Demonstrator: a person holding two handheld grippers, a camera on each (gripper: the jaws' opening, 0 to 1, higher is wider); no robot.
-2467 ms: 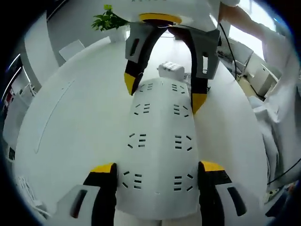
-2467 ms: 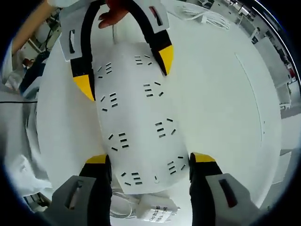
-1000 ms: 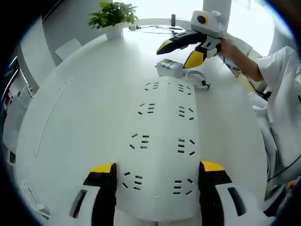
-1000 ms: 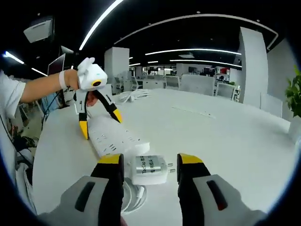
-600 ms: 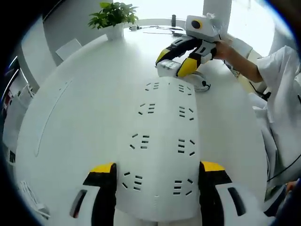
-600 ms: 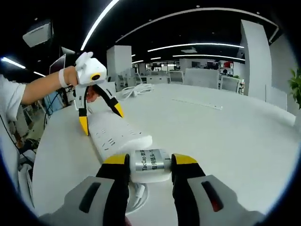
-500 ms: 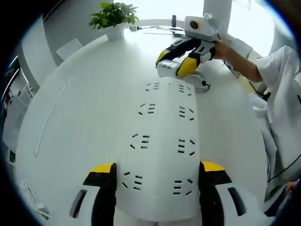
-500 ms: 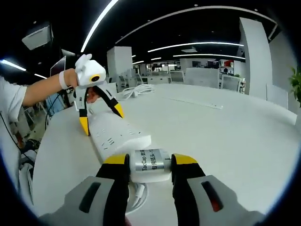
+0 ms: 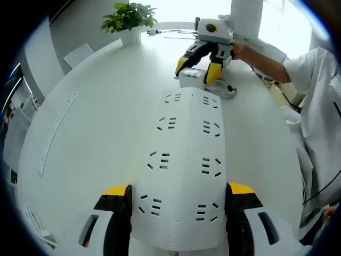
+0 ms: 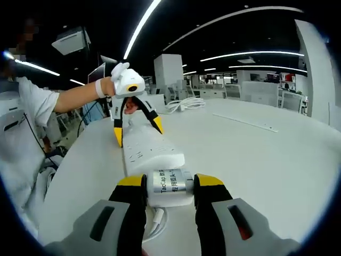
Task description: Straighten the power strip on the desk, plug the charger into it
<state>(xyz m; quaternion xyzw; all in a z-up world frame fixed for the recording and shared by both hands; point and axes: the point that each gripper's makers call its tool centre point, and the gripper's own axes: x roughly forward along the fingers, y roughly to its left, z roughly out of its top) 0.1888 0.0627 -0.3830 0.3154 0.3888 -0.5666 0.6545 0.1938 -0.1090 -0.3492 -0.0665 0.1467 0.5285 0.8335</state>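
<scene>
A long white power strip (image 9: 184, 160) lies on the white desk (image 9: 96, 106), running away from me in the left gripper view. My left gripper (image 9: 178, 190) clasps its near end, one yellow-tipped jaw against each long side. The same gripper (image 10: 137, 130) appears over the strip's far end (image 10: 149, 149) in the right gripper view. My right gripper (image 10: 169, 180) is shut on the white charger (image 10: 169, 193), held just off the strip's near end with its label facing up. In the left gripper view the right gripper (image 9: 196, 66) grips the charger (image 9: 192, 79) beyond the strip.
The charger's coiled cable (image 10: 153, 223) lies under my right gripper, and shows as a coil (image 9: 226, 90) beside the strip. A potted plant (image 9: 128, 18) stands at the desk's far edge. A person's white sleeve (image 9: 314, 101) borders the right side. A cable bundle (image 10: 184, 104) lies farther back.
My right gripper has closed on the charger and turned slightly with it, swinging its view. The left gripper and the strip have stayed put.
</scene>
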